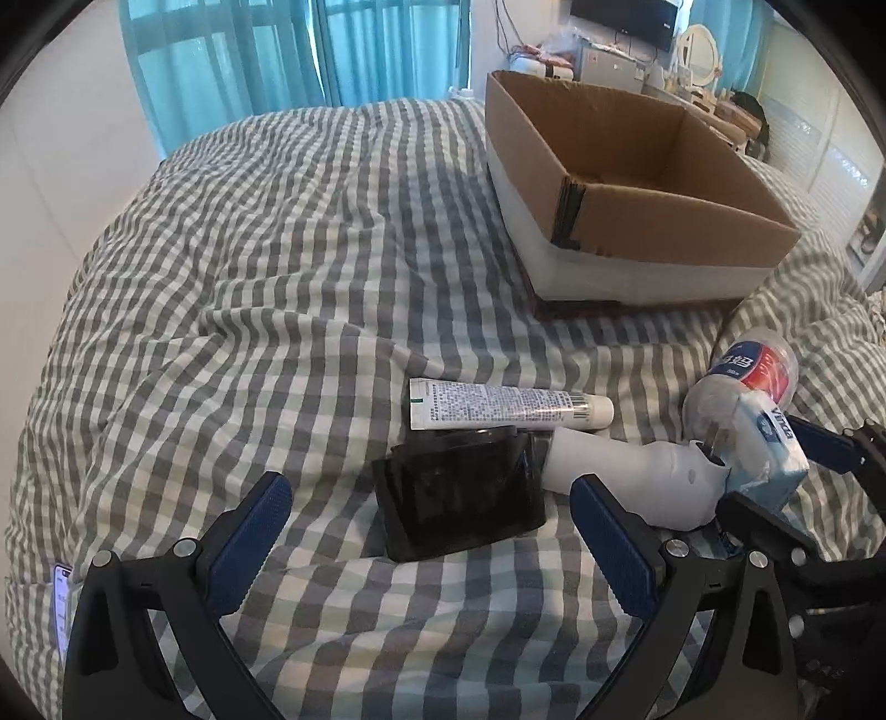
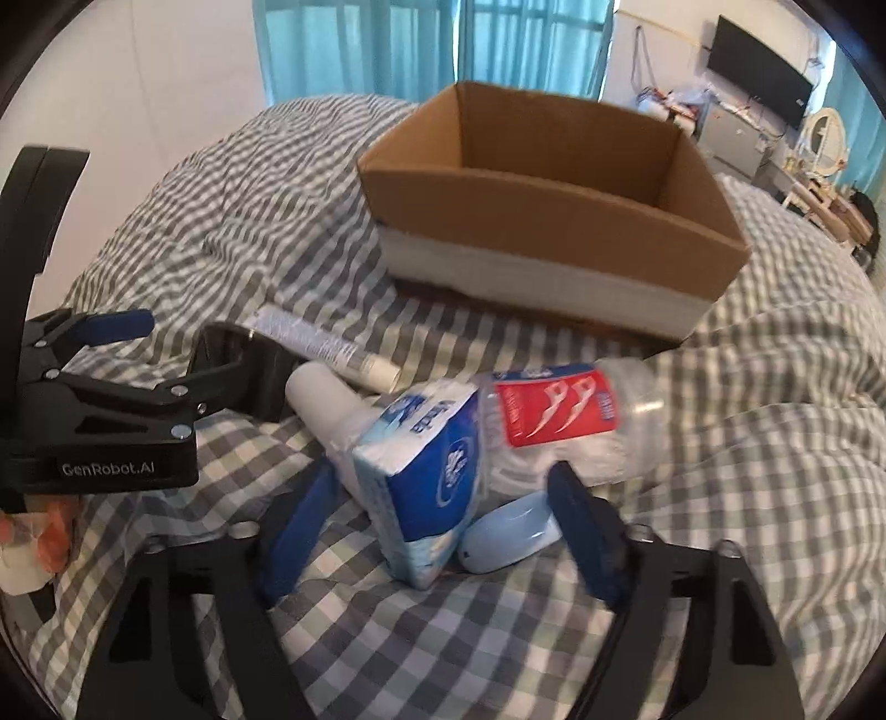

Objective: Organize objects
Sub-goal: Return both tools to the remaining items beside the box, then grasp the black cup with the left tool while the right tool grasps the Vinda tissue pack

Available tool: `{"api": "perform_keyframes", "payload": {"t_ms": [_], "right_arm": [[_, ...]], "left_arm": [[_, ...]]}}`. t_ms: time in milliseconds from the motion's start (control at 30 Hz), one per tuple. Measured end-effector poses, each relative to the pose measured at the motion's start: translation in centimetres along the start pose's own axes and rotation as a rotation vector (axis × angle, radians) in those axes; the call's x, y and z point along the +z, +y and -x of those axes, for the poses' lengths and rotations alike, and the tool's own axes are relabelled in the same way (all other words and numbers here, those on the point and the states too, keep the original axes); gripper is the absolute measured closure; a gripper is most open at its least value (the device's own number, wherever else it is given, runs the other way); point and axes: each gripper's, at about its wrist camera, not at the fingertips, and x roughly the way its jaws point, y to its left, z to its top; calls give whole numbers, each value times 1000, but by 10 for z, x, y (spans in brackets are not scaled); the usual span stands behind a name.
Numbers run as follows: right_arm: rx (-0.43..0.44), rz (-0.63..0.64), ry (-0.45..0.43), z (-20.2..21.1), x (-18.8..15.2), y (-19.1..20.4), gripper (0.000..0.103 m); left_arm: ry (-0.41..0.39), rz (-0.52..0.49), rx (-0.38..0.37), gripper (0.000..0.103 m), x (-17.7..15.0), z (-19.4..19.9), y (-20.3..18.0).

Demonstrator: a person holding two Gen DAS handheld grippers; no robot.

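Note:
An open cardboard box stands on the checked bed, its inside bare. Before it lie a white tube, a black case, a white dryer-like device, a blue tissue pack, a clear bottle with a red label and a pale blue oval item. My left gripper is open, just short of the black case. My right gripper is open, its fingers on either side of the tissue pack.
The grey-and-white checked duvet covers the bed, with folds. Teal curtains hang behind. A TV and a cluttered dresser stand at the far right. White wall is on the left.

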Motion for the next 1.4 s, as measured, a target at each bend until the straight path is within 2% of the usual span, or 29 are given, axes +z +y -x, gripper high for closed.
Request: {"api": "perform_keyframes", "payload": {"t_ms": [100,167,267,433,700,767,800,867,933,1300,1400], "right_arm": [[-2,3,-2,-3,-1,0,50],[24,-8,-8,-1,-1,-2,68],[30,-11,-11,0,-1,-3,80],[58,-49,-36,9,-1,-10,83],[69,-71,-52,18,-1,-15,84],[67,-72,-57,19,-1,-15,84],[65,-74,-62,21,-1,-15,84],[62,-77,-68,23,-2,-16,84],[62,-82,-74,25,-3,-17,84],[25,-95,-135,59,-9,-26,84],[15,-98,-152,70,-11,-29,84]], "left_arm": [[27,-2,1,0,-2,-7,-1],[56,5,8,0,-2,-13,0],[93,31,1,0,-1,-21,5],[166,57,-4,0,1,-34,8],[243,24,-27,0,4,-55,0],[260,18,-30,5,4,-60,-2],[260,17,-36,8,4,-60,-3],[251,6,-53,27,2,-58,-5],[235,-10,-43,36,0,-54,-8],[129,1,-74,44,-13,0,-5],[112,9,-86,51,-17,11,-5]]}}
